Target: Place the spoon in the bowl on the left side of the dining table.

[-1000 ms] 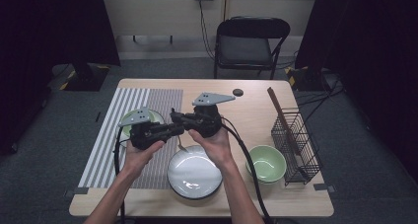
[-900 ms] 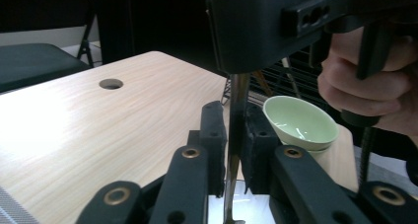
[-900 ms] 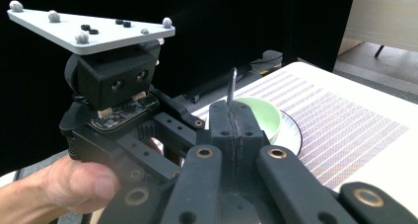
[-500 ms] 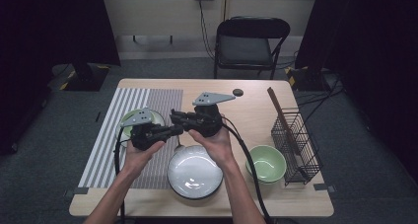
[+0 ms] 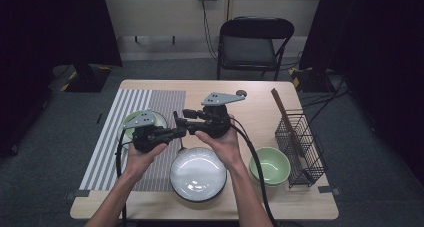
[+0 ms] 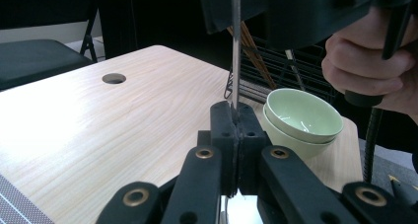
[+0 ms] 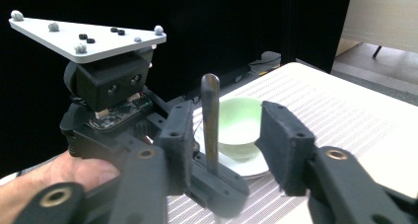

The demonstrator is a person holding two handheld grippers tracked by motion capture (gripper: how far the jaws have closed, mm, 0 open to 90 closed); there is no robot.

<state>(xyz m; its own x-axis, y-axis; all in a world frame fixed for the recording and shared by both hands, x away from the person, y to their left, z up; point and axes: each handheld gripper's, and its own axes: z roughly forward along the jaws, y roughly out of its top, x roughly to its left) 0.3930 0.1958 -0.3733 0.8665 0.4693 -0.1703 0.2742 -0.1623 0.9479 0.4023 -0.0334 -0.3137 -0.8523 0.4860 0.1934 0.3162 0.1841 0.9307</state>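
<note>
Metal is what I am passing between my two tools: a slim spoon handle [image 6: 236,46], standing upright, its end [image 7: 210,120] rising in the right gripper view. Nearest me in the high view, the white plate [image 5: 198,174] is lying at six o'clock on the wooden table [image 5: 260,94], directly under the handover. Just above it, my left gripper [image 5: 176,132] is clamping the handle, its jaws pressed together on the thin shaft. My right gripper [image 5: 179,116] has just been opening, its pads now standing apart on either side of the handle without touching it.

So I am judging the step as a hand-to-hand transfer, with the left tool now bearing the utensil alone. Next I am needing to draw the right gripper back clear of the handle without knocking it, while keeping the left grip firm.

Farther out, green bowls [image 5: 270,165] are sitting stacked at four o'clock, another green bowl [image 5: 156,120] at ten o'clock on the striped mat [image 5: 117,117], and the wire rack [image 5: 301,144] at three o'clock.
</note>
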